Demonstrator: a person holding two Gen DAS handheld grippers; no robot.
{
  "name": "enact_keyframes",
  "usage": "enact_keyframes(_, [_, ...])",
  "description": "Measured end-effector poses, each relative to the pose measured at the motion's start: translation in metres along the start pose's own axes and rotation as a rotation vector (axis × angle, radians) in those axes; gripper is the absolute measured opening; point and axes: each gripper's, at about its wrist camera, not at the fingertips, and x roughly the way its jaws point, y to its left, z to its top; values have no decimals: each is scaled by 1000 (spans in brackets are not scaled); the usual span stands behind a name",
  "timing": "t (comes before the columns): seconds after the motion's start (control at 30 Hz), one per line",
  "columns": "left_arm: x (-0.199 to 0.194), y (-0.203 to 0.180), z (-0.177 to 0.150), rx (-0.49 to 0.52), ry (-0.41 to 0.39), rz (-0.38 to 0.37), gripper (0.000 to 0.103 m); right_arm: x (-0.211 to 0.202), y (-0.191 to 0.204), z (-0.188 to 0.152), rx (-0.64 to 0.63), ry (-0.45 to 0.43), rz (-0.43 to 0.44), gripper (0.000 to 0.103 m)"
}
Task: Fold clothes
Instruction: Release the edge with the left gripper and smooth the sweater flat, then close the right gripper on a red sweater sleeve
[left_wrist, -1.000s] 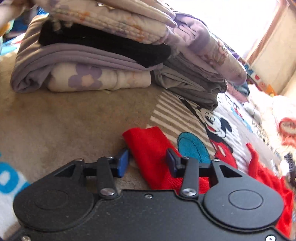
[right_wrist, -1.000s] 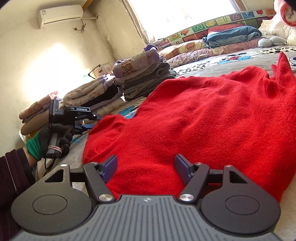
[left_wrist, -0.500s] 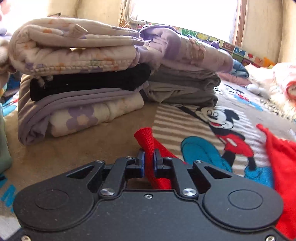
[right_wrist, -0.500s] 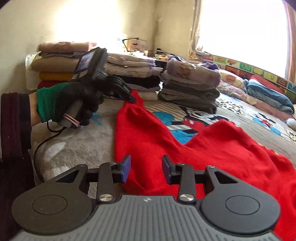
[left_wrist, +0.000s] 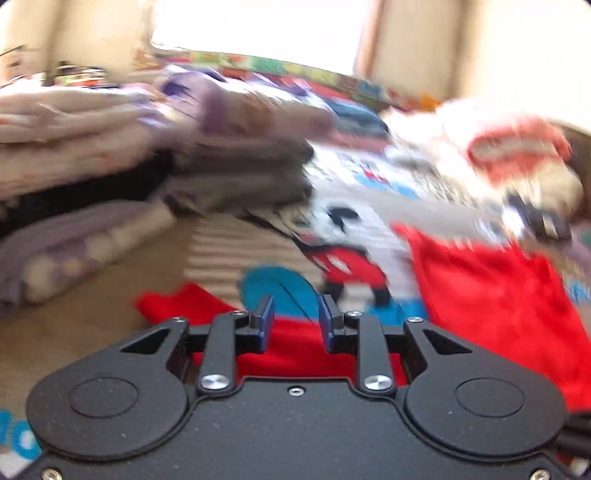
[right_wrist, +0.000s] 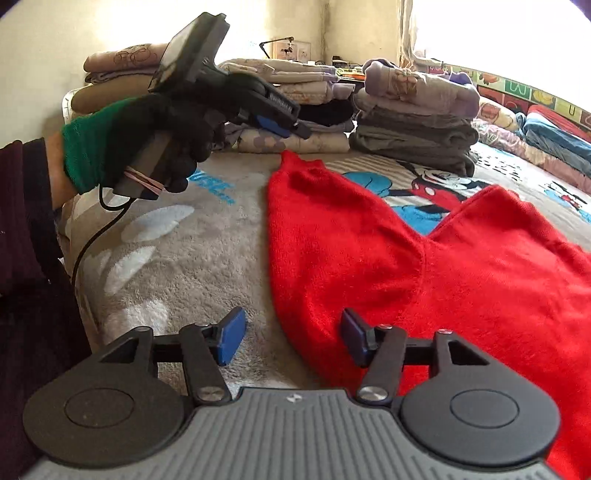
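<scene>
A red knitted garment (right_wrist: 388, 258) lies spread on the Mickey Mouse blanket (right_wrist: 192, 236), one sleeve stretched toward the far clothes stacks. My right gripper (right_wrist: 290, 338) is open, low over the garment's near left edge; the right pad sits on red fabric. My left gripper (left_wrist: 295, 323) is open and empty above the sleeve (left_wrist: 295, 343); that view is blurred by motion. In the right wrist view the left gripper (right_wrist: 291, 125) is held in a gloved hand, lifted above the sleeve tip (right_wrist: 291, 162).
Stacks of folded clothes (right_wrist: 413, 114) stand along the far side of the bed, more at the back left (right_wrist: 122, 70). A pile of unfolded laundry (left_wrist: 517, 162) lies at the far right. Pillows and bedding (right_wrist: 546, 125) line the window side.
My left gripper has let go of the sleeve, opened, and lifted away. My right gripper has opened wider at the garment's near edge. The sleeve now lies flat.
</scene>
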Motion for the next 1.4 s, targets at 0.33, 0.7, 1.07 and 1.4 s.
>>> enact_keyframes(0.33, [15, -29, 2, 15, -1, 97, 28, -28, -5, -1, 81, -38, 24, 63])
enact_keyframes(0.7, [9, -167, -5, 246, -23, -115, 28, -148, -121, -59, 633, -321, -157, 62])
enact_keyframes(1.07, [7, -252, -23, 194, 69, -181, 44, -193, -220, -164, 1178, -564, -329, 61])
enact_keyframes(1.4, [40, -245, -43, 201, 127, -195, 44, -143, -278, -119, 1087, -472, -300, 40])
